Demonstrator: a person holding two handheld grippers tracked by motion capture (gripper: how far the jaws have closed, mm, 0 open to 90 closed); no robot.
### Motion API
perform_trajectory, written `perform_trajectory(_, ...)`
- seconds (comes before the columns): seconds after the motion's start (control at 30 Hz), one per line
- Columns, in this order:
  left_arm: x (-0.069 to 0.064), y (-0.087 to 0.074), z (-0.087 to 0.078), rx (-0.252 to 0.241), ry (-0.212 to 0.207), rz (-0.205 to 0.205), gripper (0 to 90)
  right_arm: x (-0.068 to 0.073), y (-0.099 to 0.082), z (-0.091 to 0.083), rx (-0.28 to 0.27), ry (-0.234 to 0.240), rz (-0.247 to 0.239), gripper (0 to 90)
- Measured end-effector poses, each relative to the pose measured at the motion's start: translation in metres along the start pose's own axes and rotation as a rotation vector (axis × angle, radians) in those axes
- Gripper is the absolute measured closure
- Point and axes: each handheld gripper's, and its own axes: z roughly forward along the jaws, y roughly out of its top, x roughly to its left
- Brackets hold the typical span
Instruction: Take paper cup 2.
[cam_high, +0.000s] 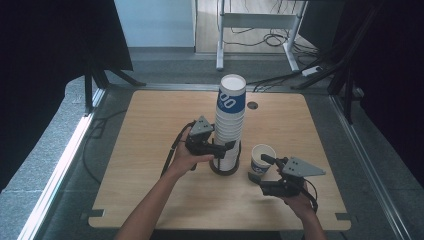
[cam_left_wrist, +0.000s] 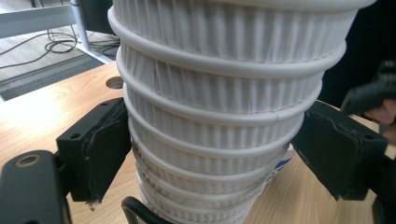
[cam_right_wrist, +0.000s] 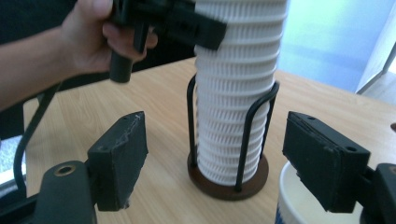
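Note:
A tall stack of white ribbed paper cups (cam_high: 230, 120) stands in a black wire holder (cam_high: 224, 170) at the table's middle; the top cup has a blue band. My left gripper (cam_high: 227, 150) is shut on the lower part of the stack (cam_left_wrist: 210, 116), one pad against each side. A single white cup with blue print (cam_high: 257, 167) stands upright to the right of the holder. My right gripper (cam_high: 266, 174) is open at this cup, one jaw above its mouth, the other outside its near wall. In the right gripper view the cup's rim (cam_right_wrist: 299, 205) lies under the right jaw, and the stack (cam_right_wrist: 233, 116) stands beyond.
The wooden table (cam_high: 150, 150) has a round cable hole (cam_high: 252, 105) behind the stack. Beyond its far edge are white desk legs (cam_high: 220, 45) and cables on the floor. Black curtains hang at both sides.

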Motion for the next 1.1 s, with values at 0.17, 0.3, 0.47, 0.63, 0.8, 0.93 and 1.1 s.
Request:
perform_trajectory(0.17, 0.000, 0.000, -0.001, 0.004, 0.007, 0.007, 13.7, -0.009, 0.016, 0.001, -0.031, 0.004, 0.004, 22.5)
perform_trajectory(0.3, -0.002, -0.001, -0.001, 0.010, 0.019, 0.005, 15.1, -0.014, 0.036, 0.004, -0.033, 0.010, -0.016, 22.6)
perform_trajectory(0.47, -0.003, 0.000, -0.001, 0.012, 0.021, 0.008, 15.2, -0.017, 0.060, 0.004, -0.035, 0.020, -0.046, 22.7)
perform_trajectory(0.63, -0.003, 0.000, -0.001, 0.013, 0.022, 0.009, 15.2, -0.018, 0.081, 0.004, -0.046, 0.030, -0.071, 22.8)
perform_trajectory(0.8, -0.003, 0.000, -0.001, 0.016, 0.024, 0.007, 15.3, -0.023, 0.103, 0.005, -0.054, 0.053, -0.083, 23.3)
perform_trajectory(0.93, -0.003, -0.001, -0.002, 0.014, 0.025, 0.004, 15.3, -0.027, 0.121, 0.007, -0.058, 0.074, -0.079, 23.2)
perform_trajectory(1.1, -0.004, -0.001, -0.002, 0.013, 0.028, 0.003, 15.4, -0.031, 0.142, 0.012, -0.061, 0.089, -0.075, 23.1)
